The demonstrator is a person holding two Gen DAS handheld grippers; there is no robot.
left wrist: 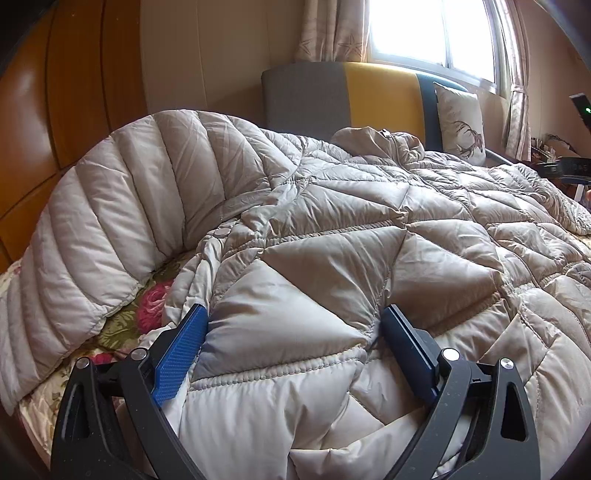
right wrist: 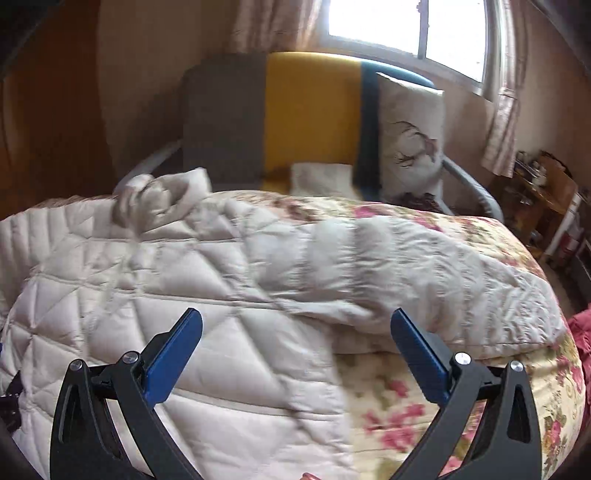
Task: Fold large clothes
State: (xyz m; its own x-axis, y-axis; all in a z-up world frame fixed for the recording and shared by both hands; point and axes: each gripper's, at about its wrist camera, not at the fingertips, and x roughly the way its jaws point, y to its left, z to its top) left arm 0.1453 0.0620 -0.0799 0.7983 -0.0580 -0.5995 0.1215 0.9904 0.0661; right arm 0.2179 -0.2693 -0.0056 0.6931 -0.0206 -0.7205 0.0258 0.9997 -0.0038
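Puffer coat (left wrist: 332, 229): quilted cloth, faint sheen. Wardrobe (left wrist: 55, 92): glossy wood. Bedspread (right wrist: 424, 406): floral cloth.

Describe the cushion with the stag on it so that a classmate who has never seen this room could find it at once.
Start at the bright window; just below it stands a headboard in grey, yellow and dark blue bands. The cushion leans upright against its dark blue end, behind the pale quilted coat spread over the floral bedspread. Its cream cover carries a dark antlered deer drawing.

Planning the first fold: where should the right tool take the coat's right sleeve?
Grip the sleeve at its cuff end, coming from the bed's right side. It lies flat and outstretched on the floral bedspread, so that free edge is exposed. The right tool is open.
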